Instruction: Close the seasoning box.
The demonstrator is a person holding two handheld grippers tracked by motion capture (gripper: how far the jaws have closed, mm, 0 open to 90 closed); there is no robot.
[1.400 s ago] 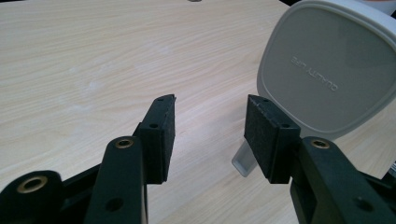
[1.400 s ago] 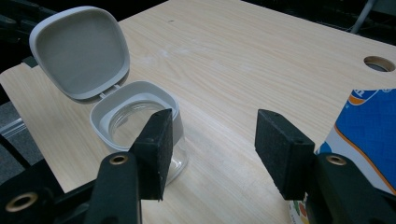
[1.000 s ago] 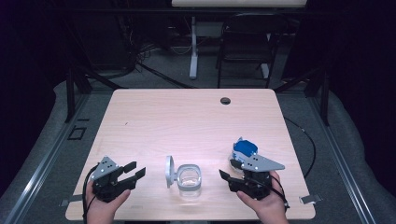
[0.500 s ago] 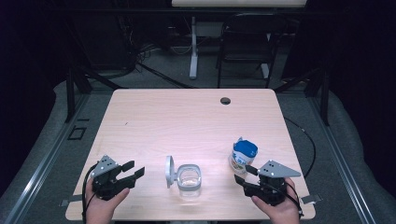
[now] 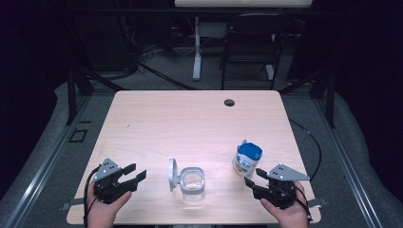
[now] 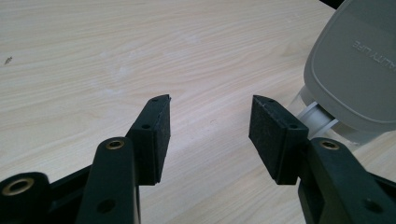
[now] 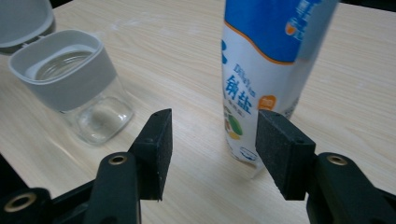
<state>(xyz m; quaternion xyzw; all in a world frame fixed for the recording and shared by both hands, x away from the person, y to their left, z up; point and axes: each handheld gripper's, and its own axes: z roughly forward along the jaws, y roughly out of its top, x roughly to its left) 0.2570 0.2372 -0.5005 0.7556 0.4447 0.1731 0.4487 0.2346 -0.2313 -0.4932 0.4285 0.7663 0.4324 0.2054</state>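
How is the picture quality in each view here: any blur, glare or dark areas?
High view: the table is evenly lit, but the surroundings fall into near-black. Left gripper view: jaws and wood grain are sharp, and the grey lid at the right edge is cut off by the frame. Right gripper view: the glass jar is clear, while the top of the blue-and-white packet is slightly smeared.

Bare table beyond; only open jar and salt bag between tools.
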